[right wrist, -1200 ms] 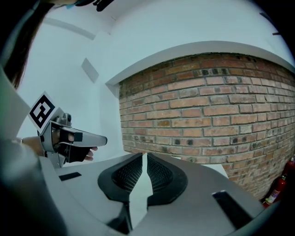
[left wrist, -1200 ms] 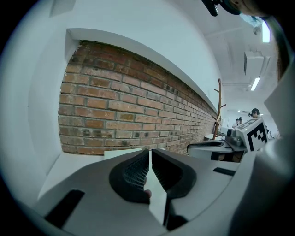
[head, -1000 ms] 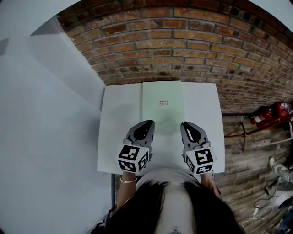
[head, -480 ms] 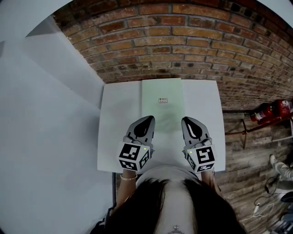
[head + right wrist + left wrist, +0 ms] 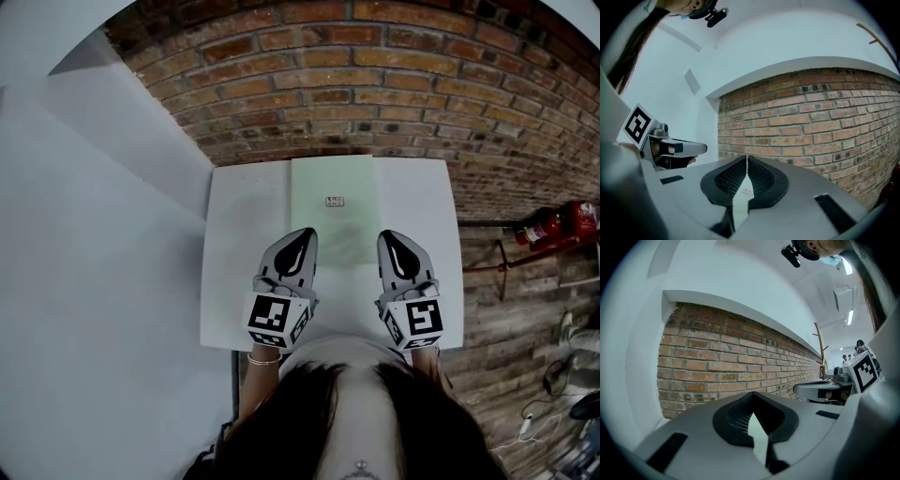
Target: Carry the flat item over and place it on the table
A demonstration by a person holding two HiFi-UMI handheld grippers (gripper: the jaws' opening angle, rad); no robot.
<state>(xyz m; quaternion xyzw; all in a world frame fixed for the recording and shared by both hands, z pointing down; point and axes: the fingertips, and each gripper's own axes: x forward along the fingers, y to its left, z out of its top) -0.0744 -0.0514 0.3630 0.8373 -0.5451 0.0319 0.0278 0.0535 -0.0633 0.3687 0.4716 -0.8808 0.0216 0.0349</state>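
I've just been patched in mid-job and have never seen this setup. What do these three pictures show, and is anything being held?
There is no robot here: a person holds a two-jaw gripper in each hand. The head view looks down from a camera on the person's head. It shows the left gripper and right gripper over a white table against a brick wall. Each gripper view looks along that gripper's own jaws. A pale green flat sheet with a small label lies on the table. Both pairs of jaws are shut, apparently on nothing.
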